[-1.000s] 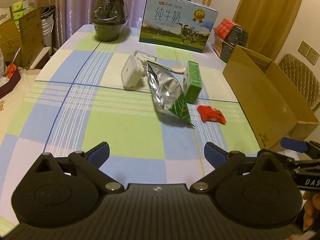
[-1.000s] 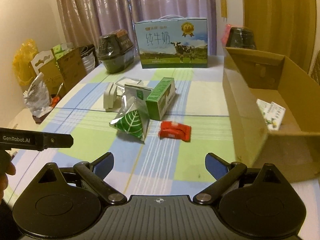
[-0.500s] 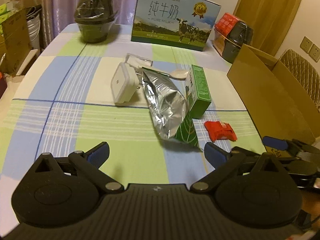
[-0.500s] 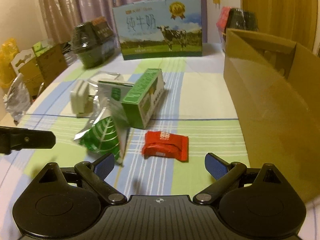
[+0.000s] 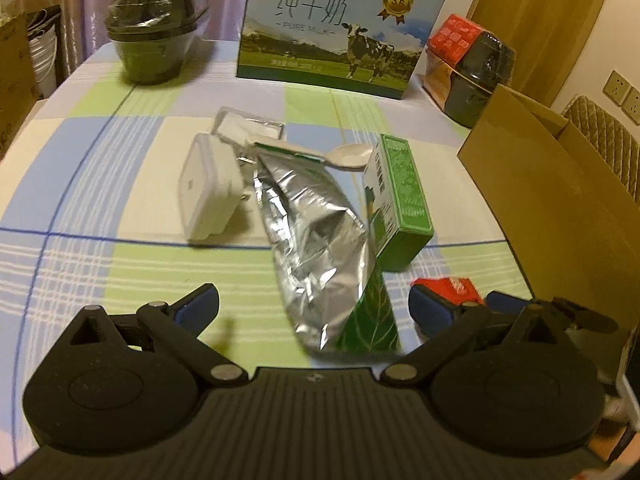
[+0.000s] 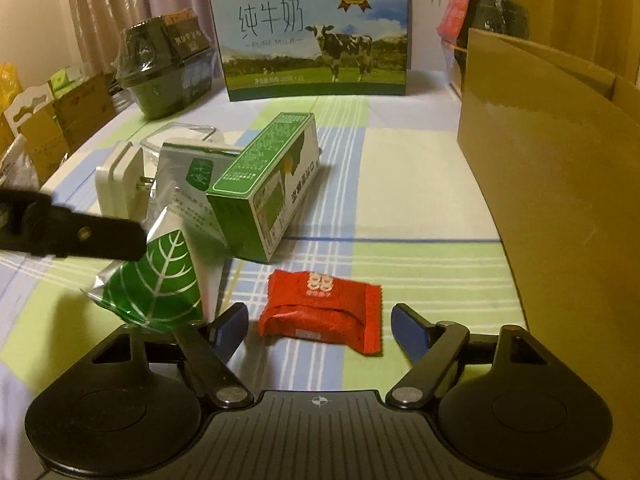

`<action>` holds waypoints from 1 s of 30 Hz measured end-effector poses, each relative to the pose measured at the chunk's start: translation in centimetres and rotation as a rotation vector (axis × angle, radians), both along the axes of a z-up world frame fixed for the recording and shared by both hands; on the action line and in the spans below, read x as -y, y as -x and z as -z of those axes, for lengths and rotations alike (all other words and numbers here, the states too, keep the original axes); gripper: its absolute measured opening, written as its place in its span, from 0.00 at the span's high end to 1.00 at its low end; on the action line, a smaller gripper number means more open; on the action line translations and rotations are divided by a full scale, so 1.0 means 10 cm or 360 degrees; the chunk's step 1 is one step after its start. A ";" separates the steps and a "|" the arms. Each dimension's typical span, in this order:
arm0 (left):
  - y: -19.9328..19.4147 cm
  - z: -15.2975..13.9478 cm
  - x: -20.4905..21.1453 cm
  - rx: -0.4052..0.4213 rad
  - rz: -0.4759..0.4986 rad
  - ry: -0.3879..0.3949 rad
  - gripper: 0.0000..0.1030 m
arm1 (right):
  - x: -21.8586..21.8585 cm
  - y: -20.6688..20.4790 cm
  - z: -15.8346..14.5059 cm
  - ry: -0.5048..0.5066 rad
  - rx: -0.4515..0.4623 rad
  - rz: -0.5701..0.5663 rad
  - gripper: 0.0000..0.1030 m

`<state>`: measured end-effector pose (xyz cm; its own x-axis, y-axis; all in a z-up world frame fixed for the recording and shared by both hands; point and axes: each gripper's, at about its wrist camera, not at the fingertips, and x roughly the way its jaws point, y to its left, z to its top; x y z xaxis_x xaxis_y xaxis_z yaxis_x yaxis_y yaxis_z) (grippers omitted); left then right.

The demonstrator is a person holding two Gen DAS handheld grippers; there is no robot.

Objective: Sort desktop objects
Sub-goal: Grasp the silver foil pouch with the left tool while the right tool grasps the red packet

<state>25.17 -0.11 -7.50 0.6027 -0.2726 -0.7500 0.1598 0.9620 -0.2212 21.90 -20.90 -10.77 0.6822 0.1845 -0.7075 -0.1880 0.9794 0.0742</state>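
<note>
Left wrist view: the left gripper (image 5: pixel 314 306) is held low over the near edge of the checked blue, green and white table (image 5: pixel 100 184), its fingers (image 5: pixel 198 304) spread wide and holding nothing. The crumpled silver foil pouch with a green leaf print (image 5: pixel 320 248) lies directly ahead, its near end between the finger tips. A flat white plastic charger block (image 5: pixel 208 188) lies to its left, a green rectangular carton (image 5: pixel 400 200) to its right, and a white plastic spoon (image 5: pixel 348 156) behind. The open brown cardboard box (image 5: pixel 560 200) stands at the right edge. Right wrist view: the right gripper (image 6: pixel 320 322) is also low, level with the table, its fingers (image 6: pixel 408 330) wide apart and empty. The small red foil snack packet (image 6: pixel 320 306) lies flat between the finger tips, apart from the carton behind it and from the box wall on the right. Judged step: approach before pickup, the right gripper on the red packet, the left on the pouch. The next move calls for advancing until the packet sits between the pads, closing across its width, then lifting clear over the box wall.
</note>
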 end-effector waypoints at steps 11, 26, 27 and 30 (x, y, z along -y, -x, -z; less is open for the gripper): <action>-0.36 0.21 0.16 -0.0084 0.0033 0.0003 0.05 | 0.04 -0.03 -0.02 0.0001 0.0010 0.0006 0.45; -0.06 0.19 0.30 -0.0162 0.0171 -0.0084 0.50 | 0.14 0.39 -0.13 -0.0038 -0.0075 -0.0042 0.57; 0.01 0.18 0.30 -0.0168 0.0174 -0.0087 0.50 | 0.15 0.48 -0.14 -0.0041 -0.0086 -0.0049 0.57; 0.32 0.15 0.28 -0.0182 0.0170 -0.0088 0.51 | 0.20 0.77 -0.19 -0.0047 -0.0116 -0.0075 0.57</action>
